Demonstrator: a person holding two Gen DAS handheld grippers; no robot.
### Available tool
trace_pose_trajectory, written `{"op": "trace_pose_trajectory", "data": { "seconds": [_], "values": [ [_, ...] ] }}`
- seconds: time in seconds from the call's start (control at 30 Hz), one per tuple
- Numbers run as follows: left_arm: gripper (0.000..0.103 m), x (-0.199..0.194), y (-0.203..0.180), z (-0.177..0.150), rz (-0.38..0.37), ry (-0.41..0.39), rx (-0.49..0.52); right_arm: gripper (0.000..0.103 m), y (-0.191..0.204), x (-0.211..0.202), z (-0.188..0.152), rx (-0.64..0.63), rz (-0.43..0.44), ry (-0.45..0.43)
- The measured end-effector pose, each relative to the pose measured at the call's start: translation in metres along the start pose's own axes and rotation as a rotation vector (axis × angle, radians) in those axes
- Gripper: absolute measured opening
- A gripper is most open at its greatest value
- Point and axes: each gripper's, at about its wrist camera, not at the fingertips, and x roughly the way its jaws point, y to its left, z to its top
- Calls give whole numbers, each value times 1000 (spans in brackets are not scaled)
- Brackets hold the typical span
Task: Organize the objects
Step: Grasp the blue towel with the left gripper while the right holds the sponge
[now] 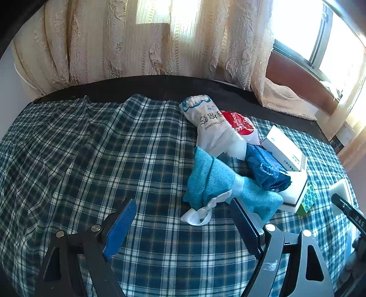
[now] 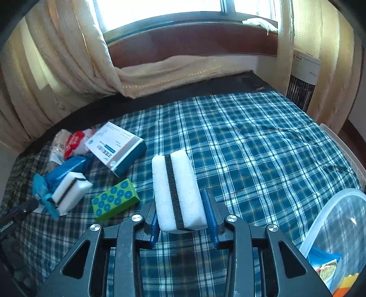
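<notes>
On the plaid bedcover (image 2: 251, 137): the pile of objects lies at the left.
Right gripper (image 2: 183, 219): jaws clamped on a white sponge (image 2: 176, 192), above the cover.
Left gripper (image 1: 180, 228): jaws apart, empty, near the teal cloth (image 1: 210, 182).
Risk: the soft sponge may slip out if the squeeze loosens.
Hidden: the clear container (image 2: 338, 228) is cut off; its contents are unclear.

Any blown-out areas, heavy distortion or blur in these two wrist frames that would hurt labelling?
Left wrist view: the window is blown out to white, the table edge bows from the fisheye, and the pile around the teal cloth stays sharp. Right wrist view: window glare at top, dark corners, and the sponge in the right hand-held gripper is crisp.
</notes>
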Motion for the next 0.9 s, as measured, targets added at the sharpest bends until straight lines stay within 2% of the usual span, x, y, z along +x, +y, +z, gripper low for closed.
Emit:
{"op": "trace_pose_trajectory", "data": {
  "seconds": [0.37,0.53,0.63,0.73,0.87,0.9],
  "values": [
    [87,19,-17,21,-20,47,-121,35,1,-25,-12,11,66,-39],
    [87,39,-28,25,9,72,-115,35,1,-39,-20,5,84,-58],
    [86,37,-33,23,20,62,-89,35,-1,-47,-24,4,86,-70],
    [75,32,-35,21,-1,66,-72,35,-4,-52,-26,14,91,-79],
    [69,24,-38,17,-5,62,-42,35,-7,-57,-28,21,96,-86],
    [65,22,-38,15,-8,59,-36,35,-8,-58,-30,24,96,-88]
  ]
}}
